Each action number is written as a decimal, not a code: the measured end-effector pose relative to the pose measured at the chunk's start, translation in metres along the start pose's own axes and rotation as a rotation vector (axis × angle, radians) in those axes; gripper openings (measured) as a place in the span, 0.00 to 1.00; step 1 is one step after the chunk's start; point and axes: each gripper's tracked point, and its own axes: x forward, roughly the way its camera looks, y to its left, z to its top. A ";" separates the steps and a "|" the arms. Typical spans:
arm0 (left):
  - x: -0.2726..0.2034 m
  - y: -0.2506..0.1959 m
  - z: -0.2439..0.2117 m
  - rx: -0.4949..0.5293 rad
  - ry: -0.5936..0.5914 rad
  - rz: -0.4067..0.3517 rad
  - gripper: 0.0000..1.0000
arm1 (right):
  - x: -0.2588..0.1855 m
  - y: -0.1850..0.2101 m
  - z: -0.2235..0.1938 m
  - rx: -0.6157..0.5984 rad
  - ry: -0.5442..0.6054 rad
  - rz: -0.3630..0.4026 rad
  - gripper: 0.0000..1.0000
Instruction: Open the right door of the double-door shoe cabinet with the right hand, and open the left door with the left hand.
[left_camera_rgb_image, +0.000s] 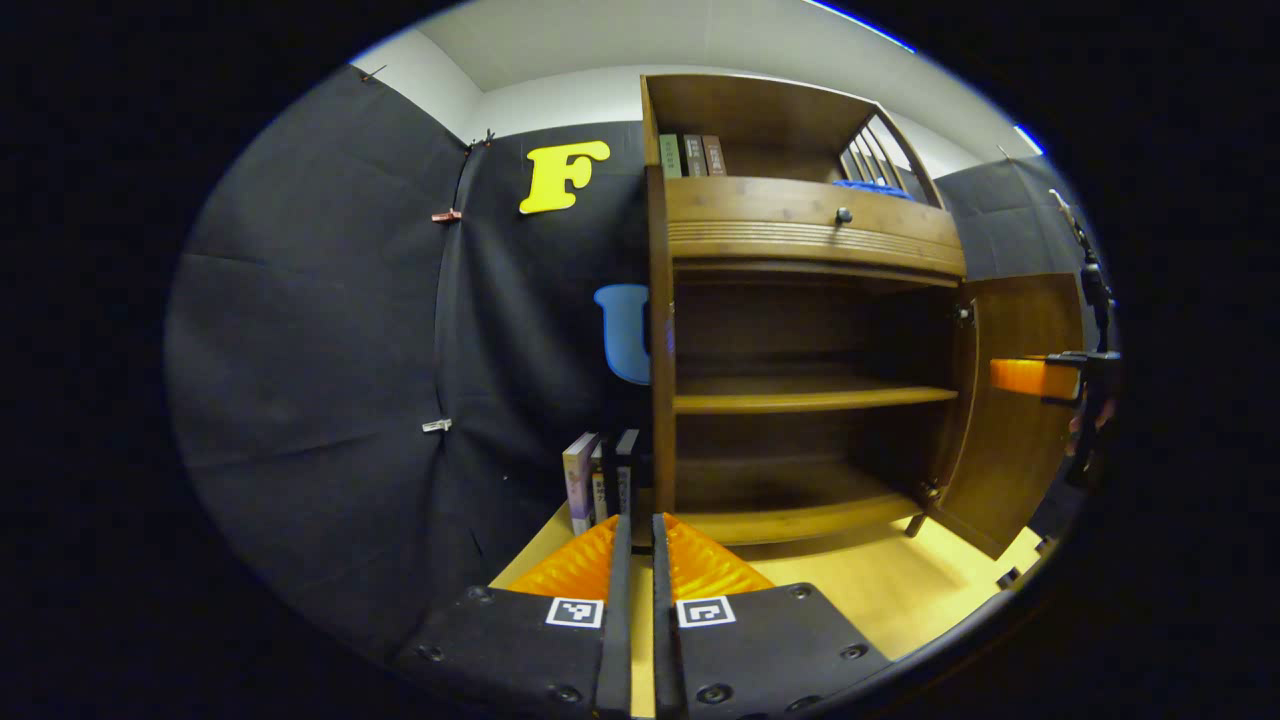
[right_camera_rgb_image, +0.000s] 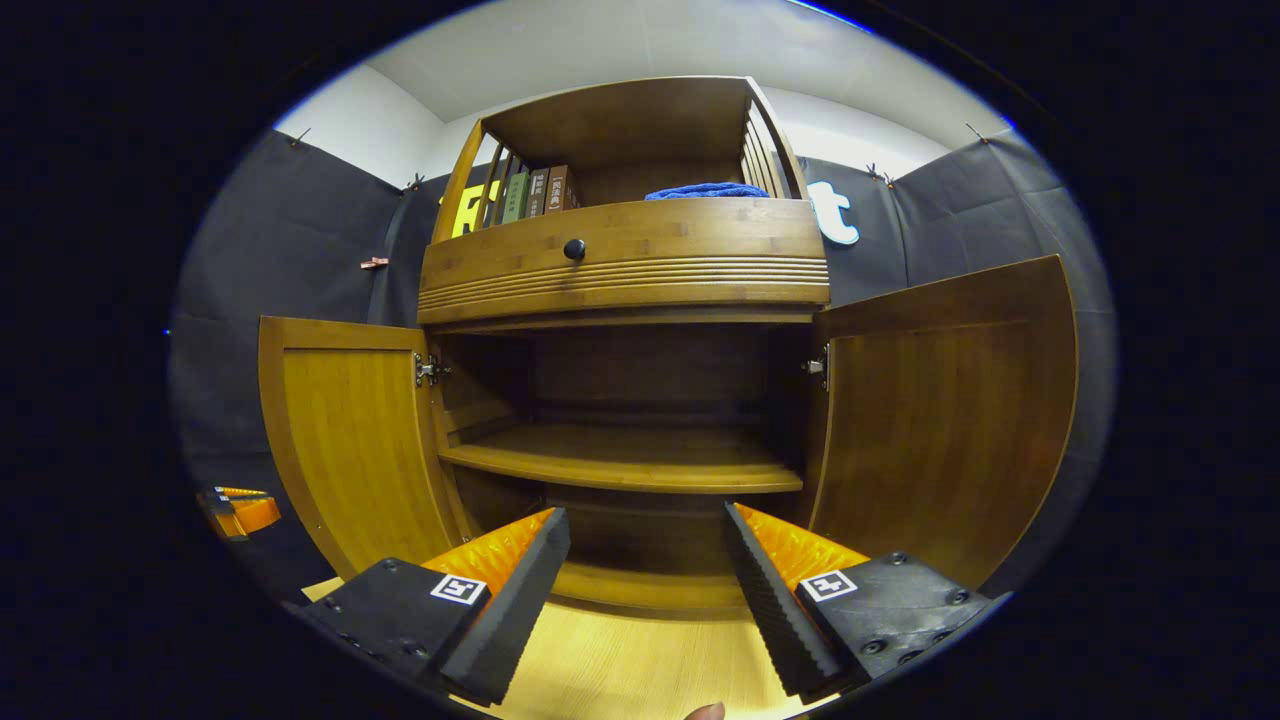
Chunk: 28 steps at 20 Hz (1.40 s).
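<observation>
Both doors of the cabinet (right_camera_rgb_image: 625, 255) stand wide — right door (right_camera_rgb_image: 945, 410), left door (right_camera_rgb_image: 350, 440) — so you look finished; your right gripper (right_camera_rgb_image: 645, 590) is spread and empty, your left gripper (left_camera_rgb_image: 637, 560) nearly clenched on what seems a thin edge.

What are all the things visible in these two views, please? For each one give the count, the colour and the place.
shoe cabinet: one, brown wood, on a light wooden surface.
left door: one, brown, swung open.
right door: one, brown, swung open.
inner shelf: one, brown, bare, inside the cabinet.
drawer knob: one, dark, on the drawer front above the doors.
upper books: a few, green and brown, upright in the top compartment.
blue cloth: one, blue, top compartment.
lower books: about three, upright beside the cabinet's side.
clips: several, on the black cloth wall.
left tool: one, fingers close together, nothing between them.
right tool: one, fingers spread wide, facing the open cabinet.
fingertip: one, bottom edge of the right gripper view.
</observation>
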 end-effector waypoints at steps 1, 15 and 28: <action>-0.002 -0.011 0.004 -0.015 -0.005 -0.016 0.15 | 0.001 -0.001 0.001 -0.001 -0.002 0.001 0.98; 0.010 -0.109 0.057 -0.073 -0.086 -0.143 0.96 | -0.008 -0.009 0.014 -0.006 -0.045 -0.028 0.98; 0.015 -0.145 0.078 -0.032 -0.108 -0.190 0.95 | -0.016 0.009 0.021 0.005 -0.049 -0.026 0.96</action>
